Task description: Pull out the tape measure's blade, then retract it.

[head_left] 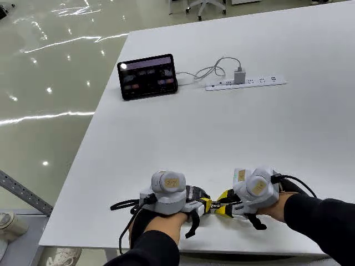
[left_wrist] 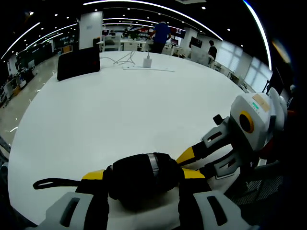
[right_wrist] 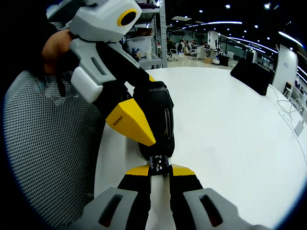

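White tabletop [head_left: 222, 133] runs back to a dark tablet [head_left: 147, 76] and a power strip [head_left: 247, 83] at its far side. At the near edge, the black tape measure [right_wrist: 156, 115] is clamped between the yellow tips of the left tongs [left_wrist: 143, 176]. Facing them tip to tip, the right tongs [right_wrist: 159, 169] are pinched nearly closed on the small end tab of the blade [right_wrist: 158, 162], which sits just at the case's mouth.
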